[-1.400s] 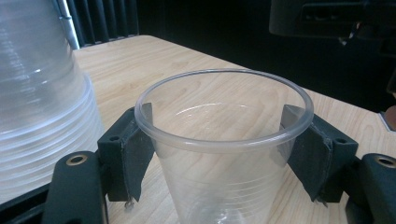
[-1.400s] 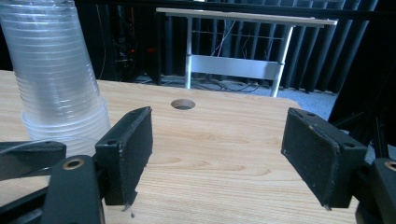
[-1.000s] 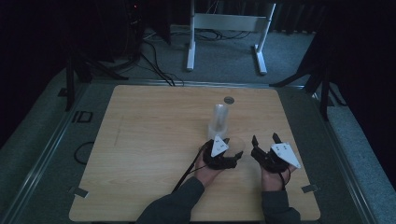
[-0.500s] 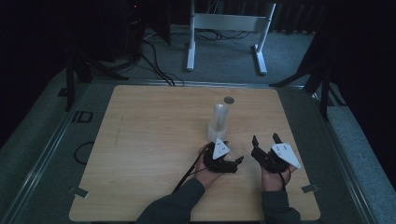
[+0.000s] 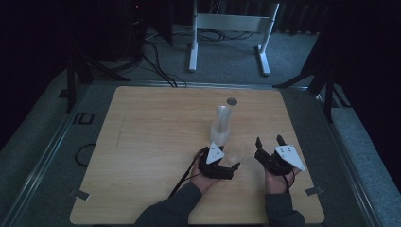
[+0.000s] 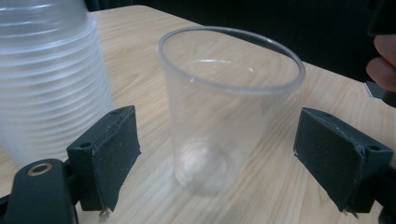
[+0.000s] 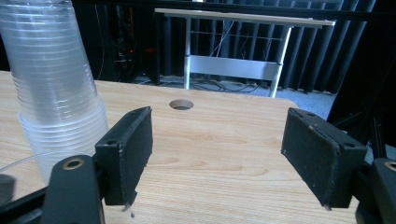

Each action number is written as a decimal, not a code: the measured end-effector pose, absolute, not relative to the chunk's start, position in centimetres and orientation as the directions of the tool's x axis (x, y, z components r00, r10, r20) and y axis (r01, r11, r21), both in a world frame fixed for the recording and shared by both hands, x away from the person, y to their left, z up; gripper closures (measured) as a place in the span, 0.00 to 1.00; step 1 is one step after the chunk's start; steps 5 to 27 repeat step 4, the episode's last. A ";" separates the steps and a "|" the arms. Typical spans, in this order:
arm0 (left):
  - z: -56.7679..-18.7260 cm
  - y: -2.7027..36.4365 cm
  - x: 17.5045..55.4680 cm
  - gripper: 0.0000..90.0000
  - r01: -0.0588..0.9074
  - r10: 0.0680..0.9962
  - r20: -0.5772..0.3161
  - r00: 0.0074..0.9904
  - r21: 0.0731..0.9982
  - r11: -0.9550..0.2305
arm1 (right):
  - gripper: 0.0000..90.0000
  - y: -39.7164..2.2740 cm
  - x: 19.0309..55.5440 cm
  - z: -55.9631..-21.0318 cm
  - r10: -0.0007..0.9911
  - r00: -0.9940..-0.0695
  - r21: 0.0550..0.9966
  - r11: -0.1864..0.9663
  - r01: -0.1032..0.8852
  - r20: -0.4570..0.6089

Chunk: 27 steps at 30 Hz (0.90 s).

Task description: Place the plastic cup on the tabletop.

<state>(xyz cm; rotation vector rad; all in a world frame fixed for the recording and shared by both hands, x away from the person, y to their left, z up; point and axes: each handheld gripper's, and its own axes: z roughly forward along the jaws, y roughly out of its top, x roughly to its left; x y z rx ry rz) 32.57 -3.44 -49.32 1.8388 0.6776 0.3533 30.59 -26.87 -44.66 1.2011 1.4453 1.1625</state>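
Your clear cup [image 6: 229, 107] stands upright and empty on the table [image 5: 142, 142], near its right edge, just beside the stack [image 6: 49, 79] of cups. Your left gripper [image 6: 229, 163] has just been opening; the cup stands loose between its wide jaws and they do not touch it. A second ago they squeezed it. Your right gripper [image 7: 229, 154] is open and empty.

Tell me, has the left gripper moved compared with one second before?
Yes. The left gripper has drawn back from the cup stack toward the near table edge, its jaws just opened; the single cup stands free between them.
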 end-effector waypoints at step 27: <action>-49.4 -2.3 31.9 0.16 0.283 0.599 -0.085 0.797 0.927 -0.246 | 0.27 -26.9 30.6 -44.6 0.990 -0.121 0.986 0.083 0.145 -0.065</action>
